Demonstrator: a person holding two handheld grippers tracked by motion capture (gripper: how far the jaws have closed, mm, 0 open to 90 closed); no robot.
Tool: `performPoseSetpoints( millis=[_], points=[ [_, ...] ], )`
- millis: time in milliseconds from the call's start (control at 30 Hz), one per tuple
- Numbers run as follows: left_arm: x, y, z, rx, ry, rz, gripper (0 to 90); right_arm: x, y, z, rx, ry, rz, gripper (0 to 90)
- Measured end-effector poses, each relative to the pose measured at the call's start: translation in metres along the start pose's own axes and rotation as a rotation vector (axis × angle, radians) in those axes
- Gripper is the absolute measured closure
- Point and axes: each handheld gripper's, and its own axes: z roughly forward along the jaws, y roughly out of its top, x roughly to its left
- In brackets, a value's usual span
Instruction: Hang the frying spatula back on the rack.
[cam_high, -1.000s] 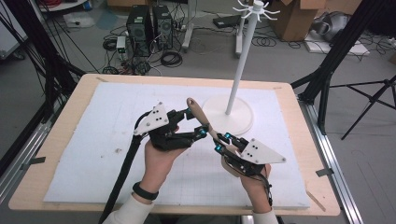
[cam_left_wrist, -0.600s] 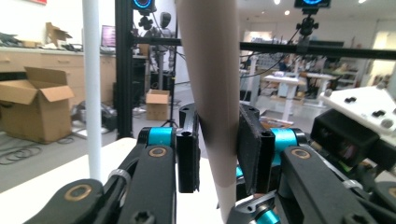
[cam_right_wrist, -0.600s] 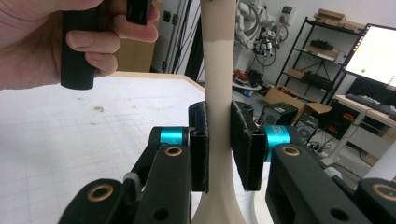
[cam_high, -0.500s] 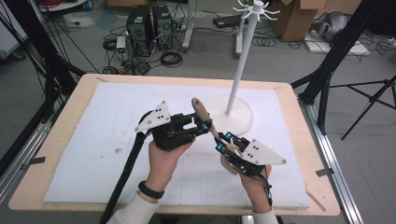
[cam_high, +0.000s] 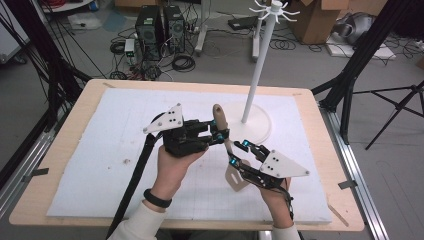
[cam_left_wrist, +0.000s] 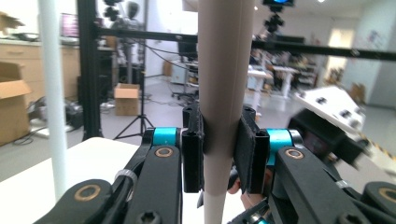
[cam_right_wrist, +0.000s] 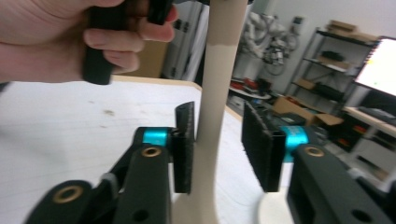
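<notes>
Spatula held upright between your two grippers

Your left gripper (cam_high: 220, 135) is clamped on the handle of a beige spatula (cam_high: 220, 120), and the left gripper view shows both black pads (cam_left_wrist: 192, 154) pressed tight against the handle (cam_left_wrist: 219, 93) from either side. The handle stands close to upright, its rounded tip pointing up and away from you above the white mat (cam_high: 115, 125) that covers the tabletop (cam_high: 80, 95). Your left hand (cam_high: 172, 167) wraps the body of that gripper from below.

Your right gripper (cam_high: 238, 153) sits lower on the same spatula, near where the handle widens toward the flat blade (cam_high: 235, 177). Its jaws stand apart: in the right gripper view the handle (cam_right_wrist: 217, 116) passes between them, lying against the left pad (cam_right_wrist: 184, 144), with a clear gap to the right pad (cam_right_wrist: 257, 140). It is not gripping. Your right hand (cam_high: 277, 197) holds that gripper from behind, near the front edge of the tabletop.

From the right gripper view, your left hand's fingers (cam_right_wrist: 107, 39) show at the top left, curled round the black grip.

Just beyond the spatula stands a white pole (cam_high: 257, 65) on a round white base (cam_high: 260, 127), with short hooks (cam_high: 274, 7) at its top. The spatula is near the base but apart from it.
</notes>
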Motion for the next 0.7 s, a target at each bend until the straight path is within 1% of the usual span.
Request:
performPoseSetpoints(
  millis=[67, 100, 133, 167, 200, 233, 267, 300, 333, 367, 467, 500, 533, 567, 600, 633, 667, 700],
  points=[
    [-0.001, 0.003, -0.001, 0.026, -0.029, 0.019, 74.6, -0.003, 0.002, -0.001, -0.007, 0.016, 0.007, 55.4],
    [-0.001, 0.005, -0.001, 0.038, -0.046, 0.026, 74.6, -0.006, 0.003, -0.001, -0.022, 0.040, 0.008, 53.9],
    [-0.001, 0.007, -0.001, 0.049, -0.063, 0.031, 74.7, -0.008, 0.004, -0.002, -0.027, 0.064, 0.019, 51.9],
    [-0.001, 0.007, -0.001, 0.049, -0.063, 0.031, 74.7, -0.010, 0.006, -0.003, -0.032, 0.086, 0.035, 51.0],
    [-0.002, 0.011, -0.002, 0.067, -0.094, 0.044, 74.7, -0.013, 0.008, -0.003, -0.041, 0.120, 0.045, 50.5],
    [-0.002, 0.011, -0.002, 0.067, -0.094, 0.044, 74.7, -0.015, 0.010, -0.004, -0.047, 0.162, 0.061, 49.7],
    [-0.002, 0.015, -0.002, 0.076, -0.131, 0.052, 74.6, -0.017, 0.012, -0.004, -0.043, 0.192, 0.073, 48.8],
    [-0.002, 0.016, -0.002, 0.081, -0.152, 0.055, 74.6, -0.019, 0.014, -0.003, -0.046, 0.228, 0.080, 47.6],
    [-0.002, 0.018, -0.002, 0.085, -0.175, 0.058, 74.6, -0.021, 0.016, -0.002, -0.041, 0.271, 0.098, 47.5],
    [-0.002, 0.020, -0.002, 0.092, -0.198, 0.064, 74.6, -0.023, 0.018, -0.001, -0.046, 0.285, 0.104, 47.6],
    [-0.002, 0.023, -0.001, 0.104, -0.261, 0.073, 74.6, -0.026, 0.022, 0.002, -0.035, 0.362, 0.132, 49.5],
    [-0.002, 0.023, -0.001, 0.104, -0.261, 0.073, 74.6, -0.026, 0.022, 0.002, -0.035, 0.362, 0.132, 49.5],
    [-0.001, 0.025, 0.000, 0.116, -0.305, 0.073, 74.6, -0.027, 0.024, 0.006, -0.039, 0.441, 0.150, 50.6],
    [-0.001, 0.025, 0.000, 0.116, -0.305, 0.073, 74.6, -0.027, 0.024, 0.007, -0.042, 0.461, 0.154, 51.3],
    [0.000, 0.025, 0.000, 0.109, -0.341, 0.058, 74.6, -0.027, 0.025, 0.009, -0.043, 0.488, 0.155, 52.4],
    [0.000, 0.025, 0.000, 0.109, -0.341, 0.058, 74.6, -0.027, 0.025, 0.009, -0.043, 0.488, 0.155, 52.4],
    [0.001, 0.025, -0.001, 0.104, -0.378, 0.059, 74.6, -0.025, 0.027, 0.012, -0.048, 0.535, 0.149, 54.8],
    [0.001, 0.025, -0.001, 0.103, -0.391, 0.057, 74.6, -0.025, 0.027, 0.012, -0.044, 0.546, 0.152, 56.2]
  ],
)
